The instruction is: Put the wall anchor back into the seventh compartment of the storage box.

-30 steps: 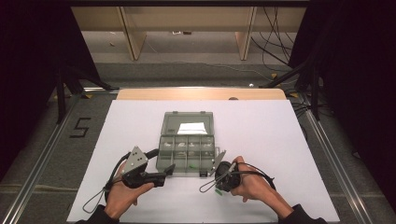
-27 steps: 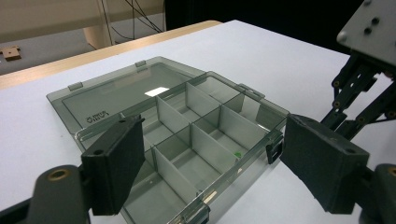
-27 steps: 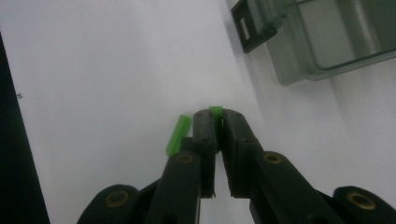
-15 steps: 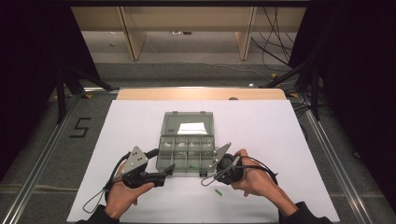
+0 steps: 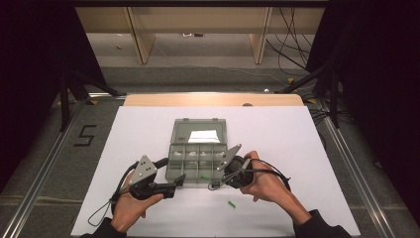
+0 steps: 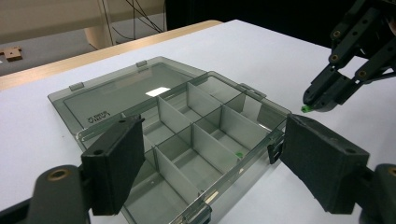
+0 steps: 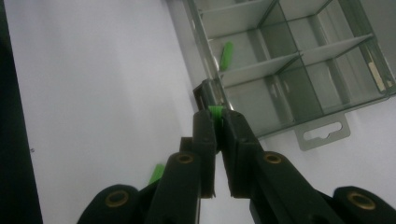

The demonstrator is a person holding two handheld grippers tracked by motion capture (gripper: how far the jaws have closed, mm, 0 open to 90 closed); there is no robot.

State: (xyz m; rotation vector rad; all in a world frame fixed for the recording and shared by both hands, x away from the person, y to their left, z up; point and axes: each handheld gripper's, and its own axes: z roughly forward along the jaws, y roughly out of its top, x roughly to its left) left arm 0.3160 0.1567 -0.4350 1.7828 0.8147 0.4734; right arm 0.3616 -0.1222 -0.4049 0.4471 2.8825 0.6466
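A grey clear-plastic organizer box (image 5: 198,148) lies open mid-table, lid flat behind its compartments. My right gripper (image 5: 216,185) hovers at the box's front right corner, shut on a small green piece (image 7: 215,111); the left gripper view shows that piece (image 6: 306,109) at the tip of the right gripper (image 6: 322,95). One green piece (image 7: 226,56) lies in a front compartment (image 6: 239,154). Another green piece (image 5: 231,204) lies on the white table behind the right gripper. My left gripper (image 6: 219,163) stands open around the box's front left corner (image 5: 177,181), pads apart from it.
The white tabletop (image 5: 307,148) has free room left and right of the box. A wooden strip (image 5: 213,99) borders the far edge. Metal rails (image 5: 44,163) run along both sides. Cables trail from each gripper toward the person's forearms.
The right gripper has lifted off the table with a green piece and moved up toward the box's front right corner, leaving one green piece behind. The left gripper stayed still.
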